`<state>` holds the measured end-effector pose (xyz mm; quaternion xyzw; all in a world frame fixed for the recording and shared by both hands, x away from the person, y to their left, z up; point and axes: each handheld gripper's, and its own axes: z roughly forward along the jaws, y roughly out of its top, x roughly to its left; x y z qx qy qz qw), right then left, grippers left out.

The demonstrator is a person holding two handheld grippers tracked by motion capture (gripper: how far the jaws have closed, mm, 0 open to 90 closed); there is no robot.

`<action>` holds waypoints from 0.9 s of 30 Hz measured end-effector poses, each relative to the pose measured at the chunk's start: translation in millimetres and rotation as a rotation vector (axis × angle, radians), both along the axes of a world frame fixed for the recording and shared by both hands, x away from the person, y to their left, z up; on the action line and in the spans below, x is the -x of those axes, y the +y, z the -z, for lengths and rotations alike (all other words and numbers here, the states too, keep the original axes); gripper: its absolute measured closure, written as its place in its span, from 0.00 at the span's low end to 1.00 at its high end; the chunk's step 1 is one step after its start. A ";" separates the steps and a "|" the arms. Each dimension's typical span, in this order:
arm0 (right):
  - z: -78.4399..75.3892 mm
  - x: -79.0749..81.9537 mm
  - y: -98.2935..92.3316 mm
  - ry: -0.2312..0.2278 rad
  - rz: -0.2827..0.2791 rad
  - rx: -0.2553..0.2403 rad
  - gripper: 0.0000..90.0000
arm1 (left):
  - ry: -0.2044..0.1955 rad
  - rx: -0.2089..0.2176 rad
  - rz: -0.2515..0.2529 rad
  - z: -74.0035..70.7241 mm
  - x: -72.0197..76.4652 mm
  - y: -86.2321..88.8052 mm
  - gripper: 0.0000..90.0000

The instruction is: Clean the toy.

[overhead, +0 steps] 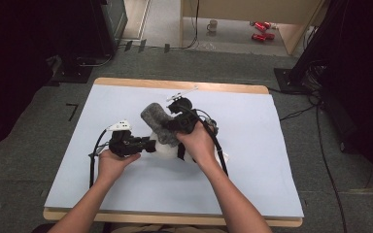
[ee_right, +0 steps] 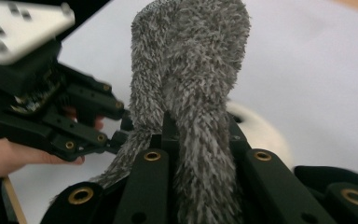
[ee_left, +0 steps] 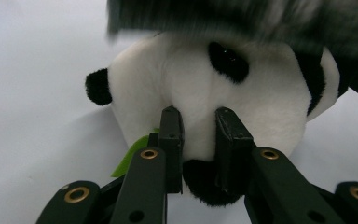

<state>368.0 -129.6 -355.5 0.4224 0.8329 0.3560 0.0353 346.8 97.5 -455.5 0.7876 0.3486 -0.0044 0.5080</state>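
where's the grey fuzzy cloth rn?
In the high view the grey fuzzy cloth sits mid-table, draped over the panda plush, pinched by the right gripper, with the left gripper just beside it.

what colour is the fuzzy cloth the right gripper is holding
Mottled grey, on the fuzzy cloth; clearest in the right gripper view.

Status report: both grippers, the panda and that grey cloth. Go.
Left gripper shut on plush panda, pinching its muzzle. Right gripper shut on grey fuzzy cloth, lifted above the panda's head. Blue mat around them, nothing in the way.
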 end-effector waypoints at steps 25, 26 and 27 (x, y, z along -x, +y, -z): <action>26.2 -10.4 -63.2 0.033 0.131 0.080 0.86 | -0.001 -0.003 0.005 0.8 1.2 -3.5 0.82; 26.0 -10.9 -64.7 0.031 0.138 0.079 0.86 | 0.000 -0.002 0.005 0.8 1.1 -3.4 0.82; 25.8 -11.6 -65.8 0.027 0.140 0.078 0.86 | 0.000 -0.001 0.004 0.8 1.2 -3.3 0.82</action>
